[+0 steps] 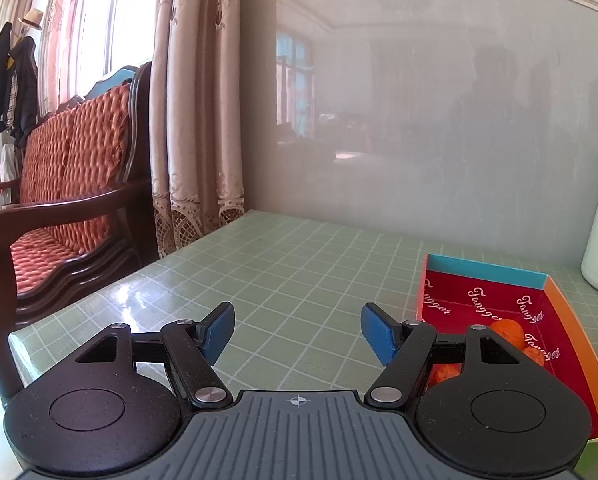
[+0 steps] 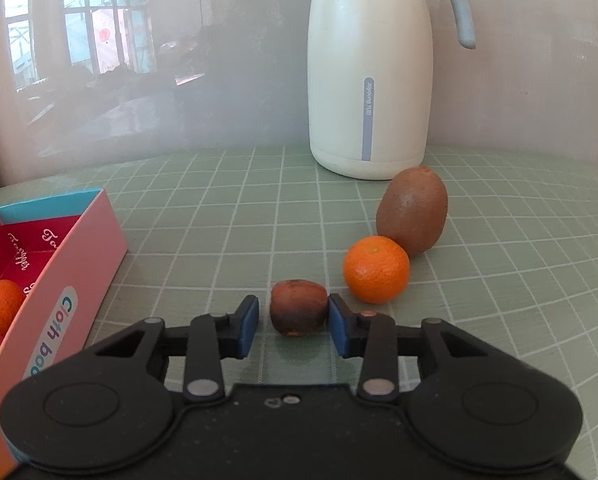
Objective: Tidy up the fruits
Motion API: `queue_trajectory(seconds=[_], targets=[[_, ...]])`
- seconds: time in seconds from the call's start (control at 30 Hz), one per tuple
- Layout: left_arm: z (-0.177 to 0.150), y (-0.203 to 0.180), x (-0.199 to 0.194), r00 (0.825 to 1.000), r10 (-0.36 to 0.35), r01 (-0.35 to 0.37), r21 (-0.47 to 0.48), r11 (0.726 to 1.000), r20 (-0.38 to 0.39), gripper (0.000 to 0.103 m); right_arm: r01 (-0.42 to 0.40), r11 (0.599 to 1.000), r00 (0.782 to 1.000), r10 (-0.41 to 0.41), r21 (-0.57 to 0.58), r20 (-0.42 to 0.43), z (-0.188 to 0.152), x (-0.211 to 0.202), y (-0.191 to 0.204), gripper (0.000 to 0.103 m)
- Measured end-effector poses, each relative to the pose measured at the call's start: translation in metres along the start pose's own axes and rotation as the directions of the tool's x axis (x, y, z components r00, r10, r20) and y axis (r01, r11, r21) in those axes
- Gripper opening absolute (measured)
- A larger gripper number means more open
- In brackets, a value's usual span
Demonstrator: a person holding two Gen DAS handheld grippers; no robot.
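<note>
Nearest the camera, the right tool (image 2: 293, 322) stood half closed around a small brown fruit (image 2: 298, 307) on the table (image 2: 499, 280); its right pad touched the skin, while a gap remained at the left pad, so nothing was gripped yet. Just beyond, to the right, lay a tangerine (image 2: 376, 269) and a kiwi (image 2: 413, 210). Leftward sat the box (image 2: 87, 248). Over there, the left tool (image 1: 297, 334) hovered open and empty.

A tall white jug (image 2: 369, 68) with a pale blue handle stands on the green checked tabletop (image 1: 283, 280), close to the shiny grey wall (image 1: 439, 120). A wooden chair (image 1: 63, 216) with red cushions sits beside long curtains (image 1: 197, 120). Dark coats (image 1: 13, 84) hang by the window.
</note>
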State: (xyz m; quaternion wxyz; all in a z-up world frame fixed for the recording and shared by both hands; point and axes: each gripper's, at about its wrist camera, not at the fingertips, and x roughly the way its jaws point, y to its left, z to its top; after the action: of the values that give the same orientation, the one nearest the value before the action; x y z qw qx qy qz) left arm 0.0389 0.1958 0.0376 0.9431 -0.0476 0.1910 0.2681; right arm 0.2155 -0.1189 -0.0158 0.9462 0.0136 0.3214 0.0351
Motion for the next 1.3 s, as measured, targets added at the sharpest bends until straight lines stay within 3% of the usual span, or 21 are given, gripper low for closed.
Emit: queue_trajectory(seconds=[0.13, 0.73, 0.87, 1.2, 1.23, 1.3], targets=[[0.0, -0.001, -0.001, 1.0, 0.0, 0.0, 0.003, 1.0, 0.003, 0.07, -0.018, 1.0, 1.0, 0.018, -0.005, -0.004, 0.0, -0.001, 0.001, 0.033], [0.001, -0.002, 0.0, 1.0, -0.007, 0.007, 0.003, 1.0, 0.0, 0.07, -0.043, 0.999, 0.999, 0.043, 0.007, -0.003, 0.0, -0.001, 0.0, 0.04], [0.002, -0.002, -0.001, 1.0, -0.016, 0.016, -0.002, 1.0, 0.001, 0.07, -0.076, 0.996, 0.997, 0.076, 0.04, -0.001, 0.0, -0.002, -0.007, 0.032], [0.001, -0.001, 0.002, 1.0, -0.01, 0.01, -0.003, 1.0, -0.002, 0.07, -0.07, 0.997, 0.998, 0.07, 0.031, 0.001, 0.0, -0.001, -0.001, 0.036], [0.001, -0.001, 0.002, 1.0, -0.009, 0.009, -0.006, 1.0, -0.003, 0.07, -0.08, 0.996, 0.997, 0.08, 0.036, 0.001, 0.0, -0.001, -0.001, 0.03], [0.001, -0.001, 0.002, 1.0, -0.009, 0.009, -0.01, 1.0, -0.006, 0.07, -0.094, 0.995, 0.996, 0.094, 0.033, -0.002, 0.0, -0.002, 0.0, 0.03]])
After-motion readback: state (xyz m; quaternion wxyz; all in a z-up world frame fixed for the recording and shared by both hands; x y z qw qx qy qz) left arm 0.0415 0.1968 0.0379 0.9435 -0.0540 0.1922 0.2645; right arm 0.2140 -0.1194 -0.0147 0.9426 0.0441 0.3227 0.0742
